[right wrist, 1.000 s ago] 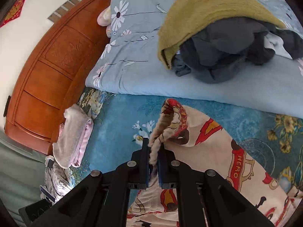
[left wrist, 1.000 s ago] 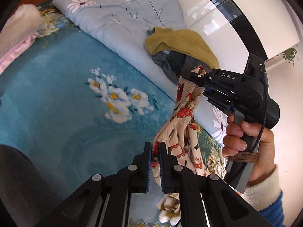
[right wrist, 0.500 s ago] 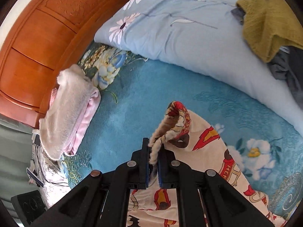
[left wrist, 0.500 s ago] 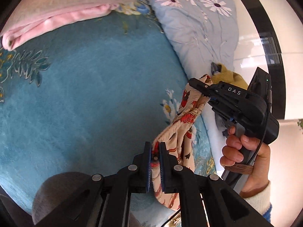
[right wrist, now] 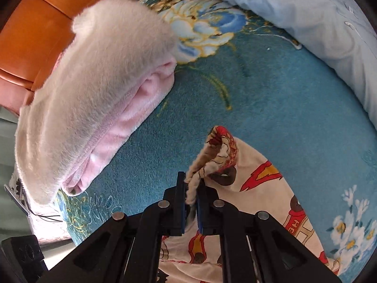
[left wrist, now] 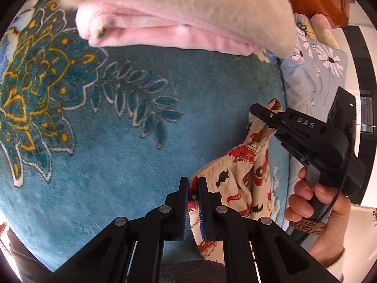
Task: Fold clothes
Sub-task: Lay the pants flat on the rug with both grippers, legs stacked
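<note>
A cream garment with red cartoon prints hangs between my two grippers above the blue floral bedspread. My left gripper is shut on one edge of it. My right gripper is shut on another bunched edge of the garment; it also shows at the right of the left wrist view, held by a hand. The rest of the cloth trails down below both grippers.
A folded fluffy pink-and-beige garment lies close ahead on the bedspread, also in the left wrist view. A light blue flowered quilt lies to the right. An orange wooden headboard stands behind.
Both grippers have carried the printed garment across the bed toward the folded pink garment and headboard. The yellow and grey clothes pile has left view. Both grips are unchanged.
</note>
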The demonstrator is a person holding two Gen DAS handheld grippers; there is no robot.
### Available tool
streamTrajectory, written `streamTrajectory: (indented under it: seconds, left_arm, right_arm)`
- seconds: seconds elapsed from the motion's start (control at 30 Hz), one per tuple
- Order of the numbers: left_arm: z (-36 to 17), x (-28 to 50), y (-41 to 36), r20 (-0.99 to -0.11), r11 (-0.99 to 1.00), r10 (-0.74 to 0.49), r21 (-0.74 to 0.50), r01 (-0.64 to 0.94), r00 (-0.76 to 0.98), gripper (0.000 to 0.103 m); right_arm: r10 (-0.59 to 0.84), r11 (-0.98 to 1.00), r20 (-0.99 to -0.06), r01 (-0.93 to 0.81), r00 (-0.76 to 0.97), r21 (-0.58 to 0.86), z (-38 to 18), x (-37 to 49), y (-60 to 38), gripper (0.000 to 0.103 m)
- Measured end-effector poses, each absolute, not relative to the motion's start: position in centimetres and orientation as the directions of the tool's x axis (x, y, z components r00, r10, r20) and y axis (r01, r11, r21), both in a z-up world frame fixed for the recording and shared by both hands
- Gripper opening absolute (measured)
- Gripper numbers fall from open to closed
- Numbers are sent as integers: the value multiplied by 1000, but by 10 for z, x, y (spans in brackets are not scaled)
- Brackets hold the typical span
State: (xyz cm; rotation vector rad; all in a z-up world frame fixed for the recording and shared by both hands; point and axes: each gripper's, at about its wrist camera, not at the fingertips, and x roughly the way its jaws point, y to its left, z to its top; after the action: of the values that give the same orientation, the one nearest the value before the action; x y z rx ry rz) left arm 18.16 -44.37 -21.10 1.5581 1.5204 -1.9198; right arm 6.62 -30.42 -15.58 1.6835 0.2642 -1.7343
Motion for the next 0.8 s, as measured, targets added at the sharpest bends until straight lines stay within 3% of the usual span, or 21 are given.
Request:
streamTrajectory:
  seconds: [0.03, 0.07, 0.13, 0.33, 0.37, 0.4, 0.5, 0.6, 0.7, 0.8]
  left_arm:
    - [-215, 184, -445, -821, -421, 403, -558, 715, -404, 8]
    - [-219, 186, -447, -819, -411, 408, -560, 720, -404, 9]
    - [-227, 192, -450, -814, -392, 417, -563, 728, -405, 10]
    - [-214, 212, -453, -806, -361, 389, -579, 731, -447, 19]
    - [-208, 215, -454, -812, -369, 365, -575, 730, -456, 25]
    - [-198, 218, -453, -817, -378, 335, -573, 727, -469, 34]
    - [-163, 222, -441, -817, -439, 243, -573, 692, -522, 48]
    - [-123, 213, -408, -783, -557, 187, -582, 593, -593, 66]
    - [-100, 192, -347, -749, -662, 242, -592, 459, -617, 67]
    - [-93, 173, -293, -735, -715, 289, -592, 372, -613, 67]
  right_arm:
    - [-329, -732, -940, 603, 95, 317, -158, 69, -306, 15]
    - [-347, -719, -931, 605, 115, 343, -157, 71, -304, 27]
    - [-413, -691, -901, 599, 133, 405, -144, 73, -291, 41]
    - [-602, -667, -799, 540, 16, 514, -80, 74, -172, 41]
    - [-601, -693, -799, 518, -31, 501, -74, 75, -138, 41]
    - [-586, -728, -806, 492, -85, 477, -71, 77, -101, 41]
    - [-508, -834, -827, 379, -241, 402, -63, 84, 16, 41]
    - [-346, -938, -865, 151, -364, 312, -70, 108, 151, 41]
    - [-144, -972, -900, -113, -412, 207, -79, 145, 275, 41]
    - [-33, -964, -921, -231, -389, 132, -91, 186, 351, 41]
